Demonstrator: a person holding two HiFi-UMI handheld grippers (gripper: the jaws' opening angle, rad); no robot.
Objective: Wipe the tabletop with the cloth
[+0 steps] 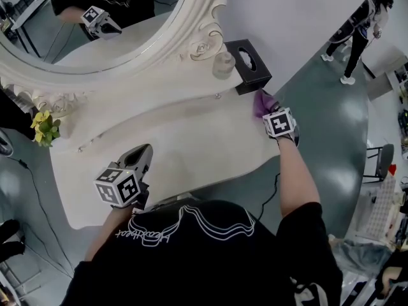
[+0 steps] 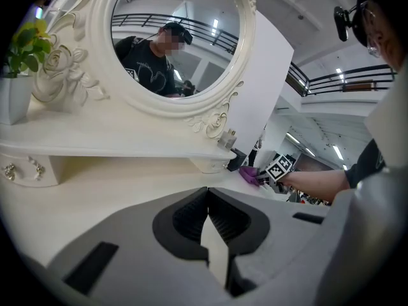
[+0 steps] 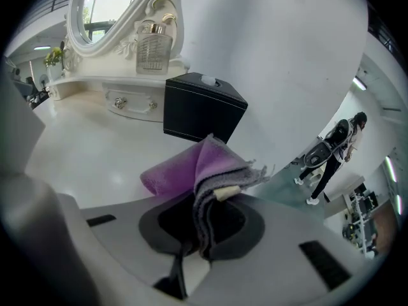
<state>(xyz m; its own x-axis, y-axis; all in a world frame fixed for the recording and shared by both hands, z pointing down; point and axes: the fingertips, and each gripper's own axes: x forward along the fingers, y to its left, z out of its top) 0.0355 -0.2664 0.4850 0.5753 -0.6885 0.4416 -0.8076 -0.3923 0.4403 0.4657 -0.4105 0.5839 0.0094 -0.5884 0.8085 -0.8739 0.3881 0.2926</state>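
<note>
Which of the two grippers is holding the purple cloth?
The right gripper, beside the black box, is shut on the purple cloth; the left gripper is shut with nothing between its jaws.

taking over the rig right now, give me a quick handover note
Left gripper: shut and empty, held over the front left of the tabletop.
Right gripper: shut on the cloth, at the tabletop's right end, just in front of the black box.
Done: the cloth is gripped. Nothing shows how much has been wiped.
Left: probably sweep the cloth leftward across the tabletop, keeping clear of the box and the glass bottle on the shelf.
</note>
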